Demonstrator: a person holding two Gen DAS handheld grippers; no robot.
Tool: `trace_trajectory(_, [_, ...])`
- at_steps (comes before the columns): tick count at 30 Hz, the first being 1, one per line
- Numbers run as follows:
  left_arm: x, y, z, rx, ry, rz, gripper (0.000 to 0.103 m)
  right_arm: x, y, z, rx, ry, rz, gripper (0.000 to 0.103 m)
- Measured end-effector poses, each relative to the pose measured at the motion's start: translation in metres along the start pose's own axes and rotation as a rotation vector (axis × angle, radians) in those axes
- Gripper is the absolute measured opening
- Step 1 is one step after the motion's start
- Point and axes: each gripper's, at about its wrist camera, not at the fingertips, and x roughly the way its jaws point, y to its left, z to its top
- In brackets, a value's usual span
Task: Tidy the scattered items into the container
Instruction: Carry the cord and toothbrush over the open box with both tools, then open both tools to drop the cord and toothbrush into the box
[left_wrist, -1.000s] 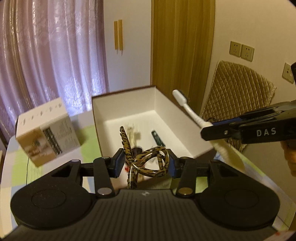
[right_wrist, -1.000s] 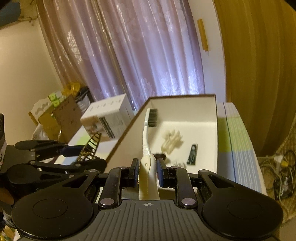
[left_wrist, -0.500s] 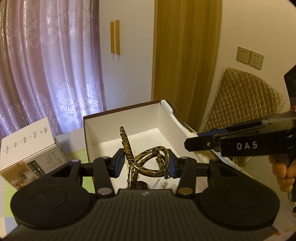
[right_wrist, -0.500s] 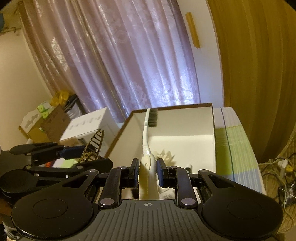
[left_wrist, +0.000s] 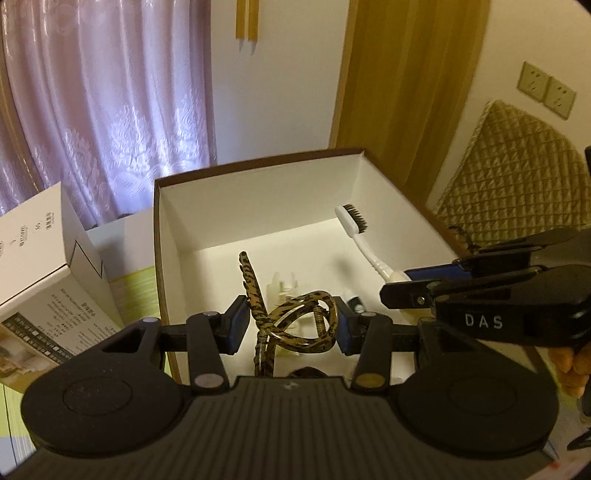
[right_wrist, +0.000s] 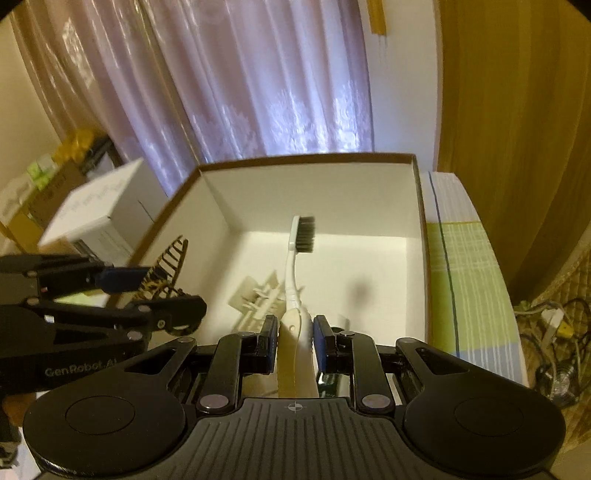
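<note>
Over the open box (left_wrist: 258, 206), in my left wrist view, my left tongs (left_wrist: 288, 325) are clamped on a leopard-print hair clip (left_wrist: 295, 325), held above the near part of the white interior. My right tongs (left_wrist: 413, 288) come in from the right, carrying a toothbrush (left_wrist: 364, 240) whose bristled head points toward the far wall of the box. A pale clip (left_wrist: 282, 288) and a small dark item lie on the box floor. A white carton (left_wrist: 48, 266) sits left of the box on the table (left_wrist: 129, 291).

In my right wrist view, the right tongs (right_wrist: 294, 338) grip the toothbrush (right_wrist: 295, 266) by its handle, head up over the box (right_wrist: 421, 236). The left tongs (right_wrist: 162, 295) sit at the left with the hair clip (right_wrist: 166, 266).
</note>
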Motion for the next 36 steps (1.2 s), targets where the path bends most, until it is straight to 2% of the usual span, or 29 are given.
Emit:
trace_trajectory(11, [0.05, -0.003, 0.02, 0.076, 0.06, 0.064, 0.042, 0.04, -0.006, 0.009, -0.121, 0.057, -0.101, 0.017])
trace_trajectory(16, [0.065, -0.004, 0.031, 0.113, 0.063, 0.079, 0.042, 0.052, -0.007, 0.021, -0.165, 0.06, -0.114, 0.017])
trace_trajectory(24, [0.069, 0.001, 0.038, 0.094, 0.046, 0.096, 0.043, 0.061, -0.01, 0.034, -0.202, 0.046, -0.102, 0.018])
trace_trajectory(27, [0.066, 0.004, 0.037, 0.092, 0.044, 0.1, 0.044, 0.058, -0.009, 0.033, -0.211, 0.048, -0.073, 0.027])
trace_trajectory(29, [0.064, 0.004, 0.037, 0.096, 0.04, 0.104, 0.046, 0.053, -0.007, 0.031, -0.232, 0.033, -0.051, 0.042])
trace_trajectory(31, [0.062, 0.008, 0.035, 0.094, 0.041, 0.103, 0.046, 0.049, -0.003, 0.027, -0.25, 0.022, -0.048, 0.047])
trace_trajectory(34, [0.056, 0.009, 0.032, 0.091, 0.043, 0.103, 0.047, 0.045, -0.003, 0.023, -0.24, 0.014, -0.052, 0.06])
trace_trajectory(36, [0.052, 0.008, 0.03, 0.096, 0.047, 0.1, 0.049, 0.043, -0.004, 0.023, -0.225, 0.013, -0.048, 0.064])
